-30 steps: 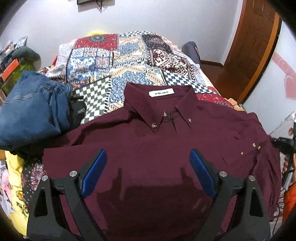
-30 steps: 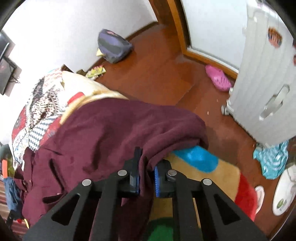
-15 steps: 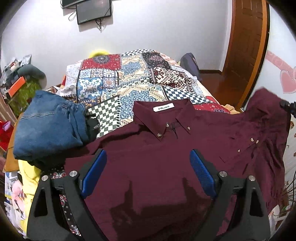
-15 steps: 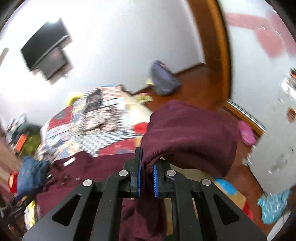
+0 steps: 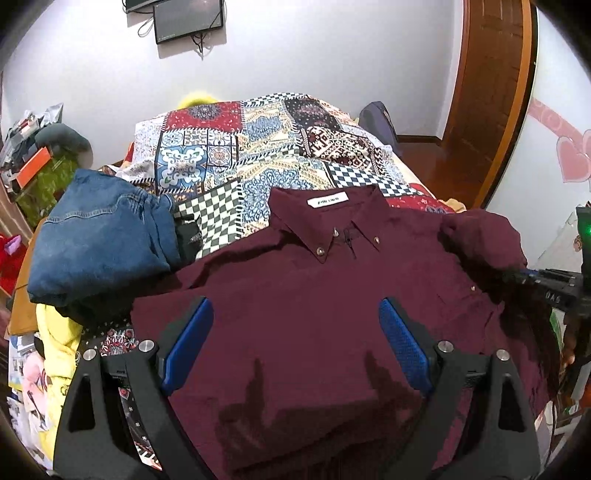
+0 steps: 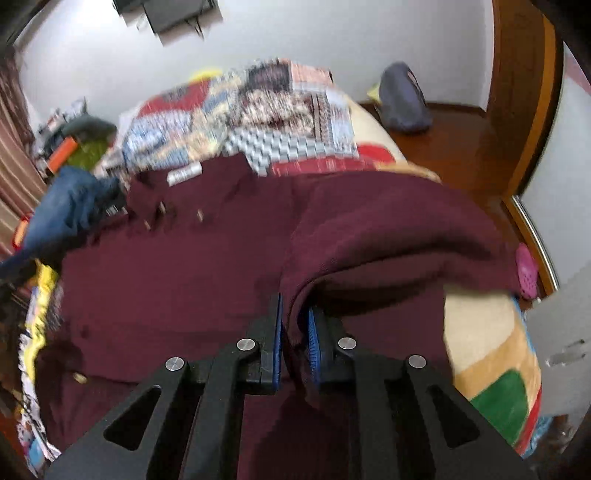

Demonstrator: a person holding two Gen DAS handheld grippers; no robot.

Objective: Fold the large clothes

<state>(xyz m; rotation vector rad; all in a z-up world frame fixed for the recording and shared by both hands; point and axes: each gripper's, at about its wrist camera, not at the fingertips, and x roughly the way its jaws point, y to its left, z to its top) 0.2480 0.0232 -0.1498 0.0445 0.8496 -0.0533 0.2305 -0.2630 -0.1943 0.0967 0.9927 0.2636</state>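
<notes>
White collar label point(image 5: 327, 201) printed but too blurred to read. Dark maroon button-down cotton shirt point(image 5: 295, 302) spread front-up on patchwork bedspread point(image 5: 236, 155), folded blue jeans point(image 5: 99, 236) just beside its sleeve. Left gripper point(image 5: 295, 343) above shirt, jaws wide. Right gripper point(image 6: 295, 332) clamped on raised sleeve fabric.

1 maroon shirt point(image 5: 314, 314), 1 jeans pile point(image 5: 99, 236), 1 quilt point(image 5: 258, 147), 1 backpack point(image 5: 378, 122), 1 TV point(image 5: 188, 18), 2 claws: left point(image 5: 295, 347), right point(image 6: 295, 332).
</notes>
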